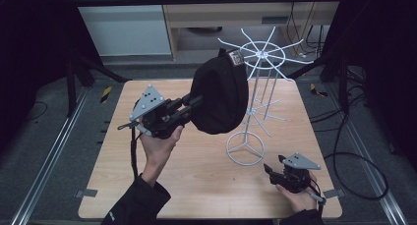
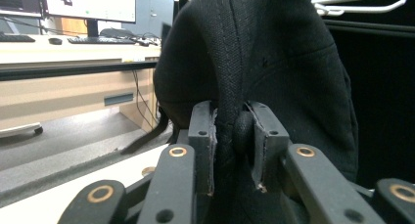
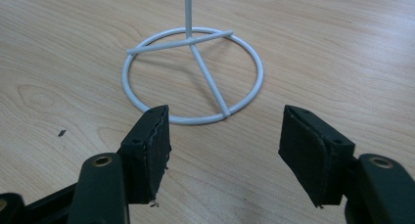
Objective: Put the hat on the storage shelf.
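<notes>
A black cap (image 1: 220,95) hangs in the air beside a white wire rack (image 1: 259,77), its top near the rack's upper ring of hooks. My left gripper (image 1: 193,103) is shut on the cap's fabric. In the left gripper view the cap (image 2: 274,57) bulges above the pads (image 2: 204,136), which pinch a folded seam. White hooks (image 2: 352,4) show at the top right. My right gripper (image 1: 269,169) rests low near the table's front right, open with nothing in it. In the right gripper view, my right gripper (image 3: 225,145) faces the rack's round base (image 3: 193,75).
The wooden table (image 1: 196,181) stands on a dark floor with metal rails at both sides. A desk with a monitor and keyboard (image 2: 98,38) stands in the background. Cables lie on the floor at the right (image 1: 354,156).
</notes>
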`<state>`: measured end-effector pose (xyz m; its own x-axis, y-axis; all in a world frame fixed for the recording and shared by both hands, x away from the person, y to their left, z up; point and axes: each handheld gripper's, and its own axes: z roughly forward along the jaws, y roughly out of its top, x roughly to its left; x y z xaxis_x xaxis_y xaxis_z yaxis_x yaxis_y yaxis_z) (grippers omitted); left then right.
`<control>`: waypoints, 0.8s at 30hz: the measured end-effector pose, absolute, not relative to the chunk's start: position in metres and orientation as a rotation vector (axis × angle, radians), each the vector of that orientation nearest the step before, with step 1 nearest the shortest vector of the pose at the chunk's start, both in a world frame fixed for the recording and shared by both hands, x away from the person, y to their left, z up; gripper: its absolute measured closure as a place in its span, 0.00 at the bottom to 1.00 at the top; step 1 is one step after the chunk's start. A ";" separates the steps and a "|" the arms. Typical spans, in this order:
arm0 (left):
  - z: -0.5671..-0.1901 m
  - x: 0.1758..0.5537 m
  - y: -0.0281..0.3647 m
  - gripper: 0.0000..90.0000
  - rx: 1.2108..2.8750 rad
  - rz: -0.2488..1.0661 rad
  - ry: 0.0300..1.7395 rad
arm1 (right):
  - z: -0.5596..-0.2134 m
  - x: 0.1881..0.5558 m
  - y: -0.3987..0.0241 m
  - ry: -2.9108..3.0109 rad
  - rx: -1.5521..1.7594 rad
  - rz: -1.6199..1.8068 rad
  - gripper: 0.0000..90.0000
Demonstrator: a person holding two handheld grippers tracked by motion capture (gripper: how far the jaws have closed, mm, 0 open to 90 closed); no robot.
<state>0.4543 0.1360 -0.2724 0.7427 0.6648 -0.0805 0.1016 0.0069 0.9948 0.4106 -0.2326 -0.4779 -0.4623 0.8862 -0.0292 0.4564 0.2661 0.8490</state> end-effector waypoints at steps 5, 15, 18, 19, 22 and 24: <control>-0.276 0.456 0.131 0.74 1.555 0.505 0.645 | -0.478 0.411 -0.233 2.031 1.209 1.106 0.40; -0.280 0.451 0.143 0.49 1.585 0.528 0.674 | -0.478 0.411 -0.233 2.027 1.218 1.112 0.39; -0.279 0.445 0.155 0.42 1.595 0.544 0.678 | -0.478 0.411 -0.233 2.024 1.218 1.112 0.38; -0.280 0.443 0.160 0.40 1.594 0.548 0.678 | -0.478 0.411 -0.233 2.023 1.226 1.117 0.37; -0.282 0.438 0.172 0.36 1.589 0.553 0.685 | -0.478 0.411 -0.233 2.018 1.233 1.118 0.37; -0.286 0.434 0.182 0.34 1.590 0.554 0.697 | -0.478 0.411 -0.233 2.015 1.235 1.116 0.36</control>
<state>0.4340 0.1815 -0.2860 0.7019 0.7112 -0.0389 0.1219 -0.0661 0.9903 0.4108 -0.2330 -0.4782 -0.4480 0.8939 -0.0124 0.4636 0.2441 0.8517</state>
